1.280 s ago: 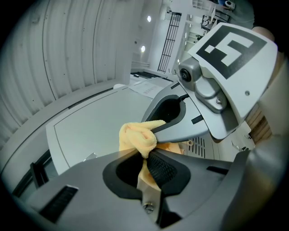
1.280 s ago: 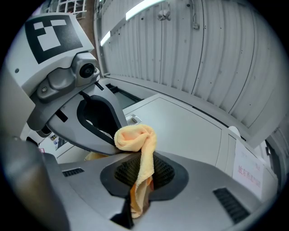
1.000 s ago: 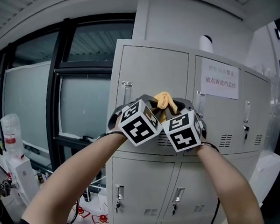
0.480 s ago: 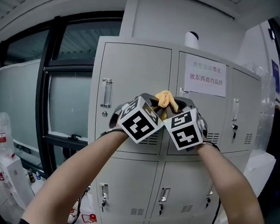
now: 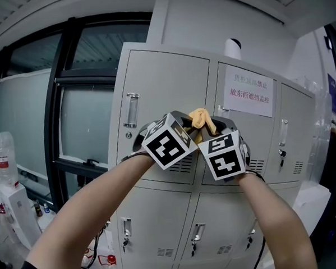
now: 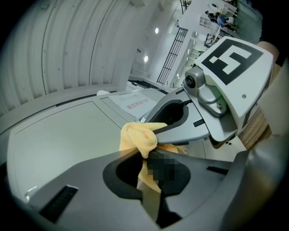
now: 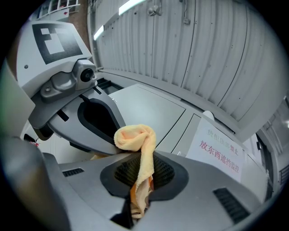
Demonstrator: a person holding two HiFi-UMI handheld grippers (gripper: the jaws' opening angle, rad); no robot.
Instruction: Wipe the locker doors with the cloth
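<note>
A yellow cloth (image 5: 199,119) is bunched between both grippers, held up in front of the grey locker doors (image 5: 165,83). My left gripper (image 5: 187,124) and right gripper (image 5: 211,125) press tip to tip, marker cubes side by side. In the left gripper view the cloth (image 6: 137,136) runs down between my left gripper's (image 6: 146,155) shut jaws, and the right gripper's jaw tip meets it from the right. In the right gripper view the cloth (image 7: 137,140) hangs through my right gripper's (image 7: 141,168) shut jaws. How close the cloth is to the door surface is not clear.
The upper middle door carries a paper notice (image 5: 249,92); the left door has a clear handle (image 5: 132,110). A white roll (image 5: 232,47) stands on top of the lockers. Black-framed windows (image 5: 82,102) fill the left, with a bottle (image 5: 3,159) and white unit (image 5: 18,215) below.
The lockers have slid left and slightly down in the head view compared with a second ago. Both grippers stay pressed together around the cloth, almost in the same place.
</note>
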